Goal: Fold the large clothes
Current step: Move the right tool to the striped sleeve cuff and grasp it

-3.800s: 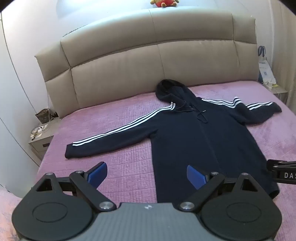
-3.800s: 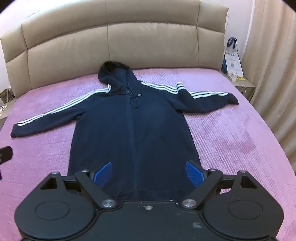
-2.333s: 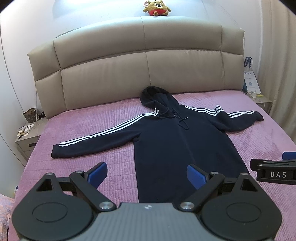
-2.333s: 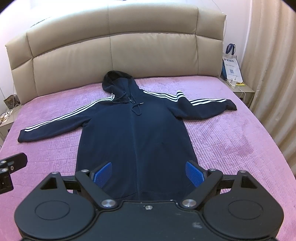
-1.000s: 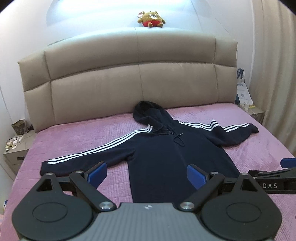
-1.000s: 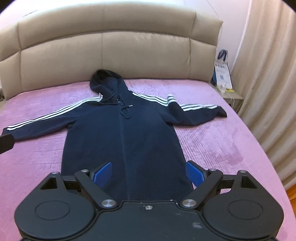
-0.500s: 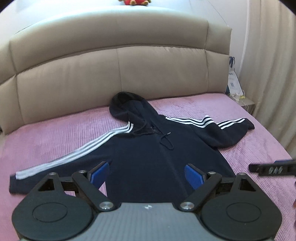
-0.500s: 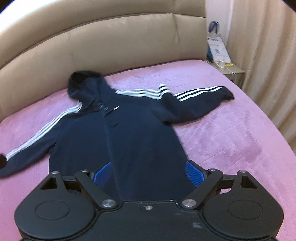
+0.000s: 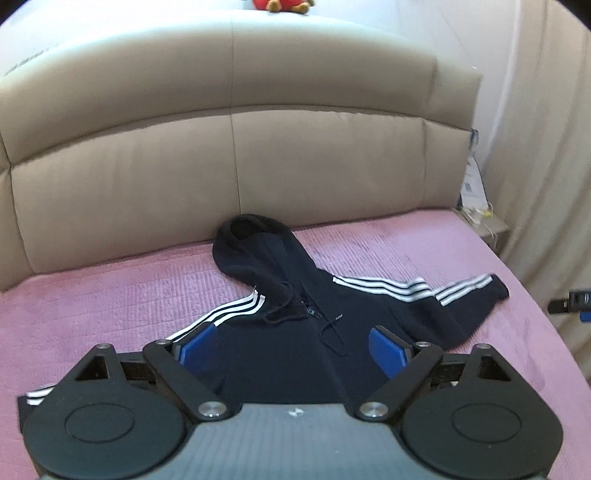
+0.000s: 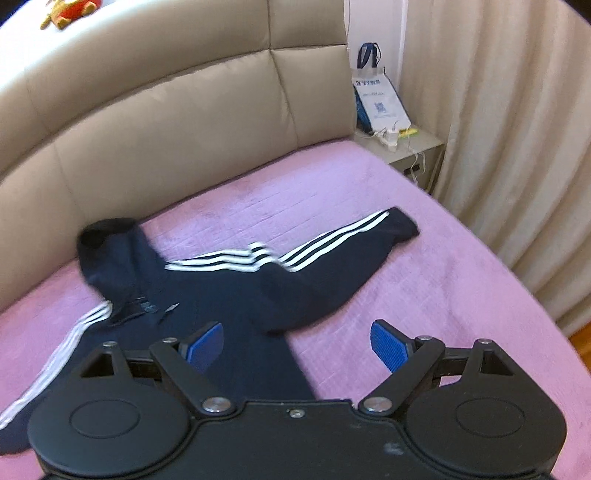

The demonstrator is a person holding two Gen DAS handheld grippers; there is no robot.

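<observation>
A dark navy hoodie [image 9: 295,343] lies spread flat on the bed [image 9: 110,295], front side up, on a pink quilted cover. Its hood [image 9: 255,240] points toward the head edge of the bed, just short of the tan padded headboard [image 9: 295,147]. The sleeve [image 10: 332,258] with three white stripes reaches out toward the bed's right edge, its cuff lying well short of that edge. The other striped sleeve runs toward the left edge and is mostly hidden behind the gripper body in both views. The drawstrings lie loose on the chest.

The left gripper [image 9: 295,345] hangs above the chest of the hoodie with its blue pads [image 9: 388,345] far apart and nothing between them; its jaws have just been easing slightly closer, yet they stand wide and grip nothing. The right gripper [image 10: 295,343] hangs over the spot where the right sleeve meets the body, near the armpit, its blue pads also spread wide and holding nothing. A small part of it shows at the right rim of the left wrist view.

A red and yellow stuffed toy [image 10: 70,11] sits on top of the headboard. Beyond the bed's right head corner stands a nightstand [image 10: 406,147] with a white bag [image 10: 380,99] on it, beside a pale curtain [image 10: 498,147].
</observation>
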